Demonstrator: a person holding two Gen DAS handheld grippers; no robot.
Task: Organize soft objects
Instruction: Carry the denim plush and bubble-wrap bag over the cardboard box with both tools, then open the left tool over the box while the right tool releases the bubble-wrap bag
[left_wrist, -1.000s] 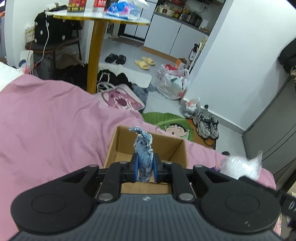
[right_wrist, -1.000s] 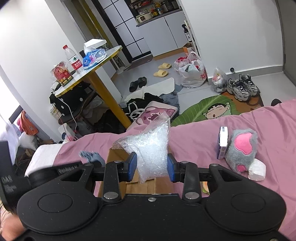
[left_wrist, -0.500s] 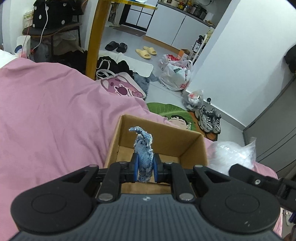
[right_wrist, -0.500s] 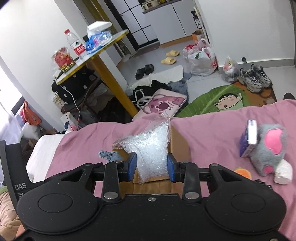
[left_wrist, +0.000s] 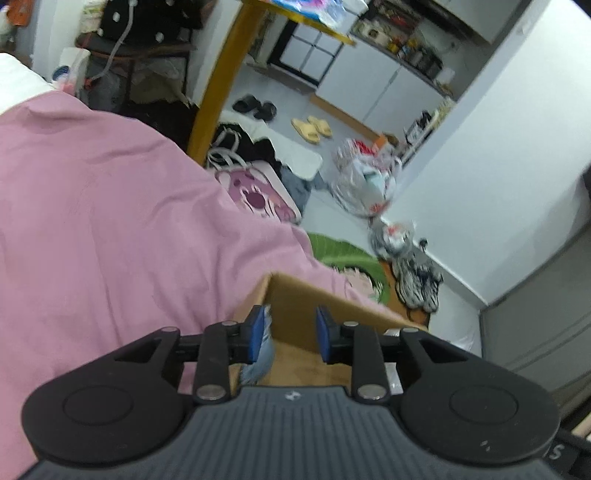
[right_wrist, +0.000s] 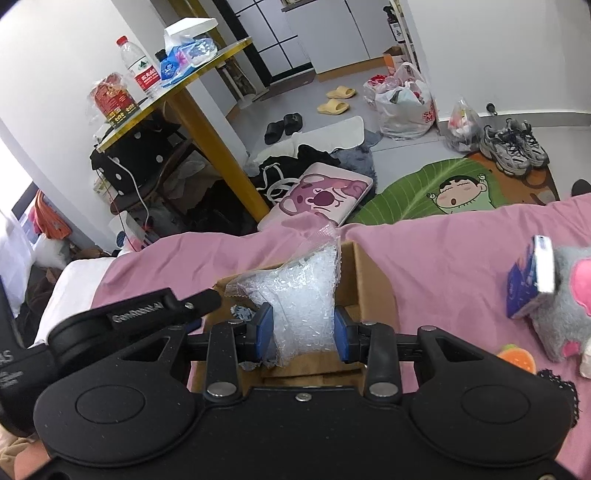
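Observation:
An open cardboard box (left_wrist: 325, 314) sits on the pink bedsheet (left_wrist: 110, 240). My left gripper (left_wrist: 290, 334) is open over the box. The blue denim cloth (left_wrist: 258, 360) hangs by its left pad, dropping into the box. In the right wrist view my right gripper (right_wrist: 303, 332) is shut on a clear bag of white beads (right_wrist: 295, 295), held above the same box (right_wrist: 369, 288). The cloth (right_wrist: 242, 312) shows inside the box, and my left gripper's body (right_wrist: 133, 317) is at the left.
A grey and pink plush toy (right_wrist: 565, 295), a small blue and white carton (right_wrist: 532, 280) and an orange item (right_wrist: 517, 358) lie on the bed to the right. Beyond the bed edge are a yellow-legged table (right_wrist: 207, 122), bags and shoes on the floor.
My left gripper has opened and let go of the denim cloth, which has dropped lower into the box. My right gripper has moved closer over the box, still holding the bead bag.

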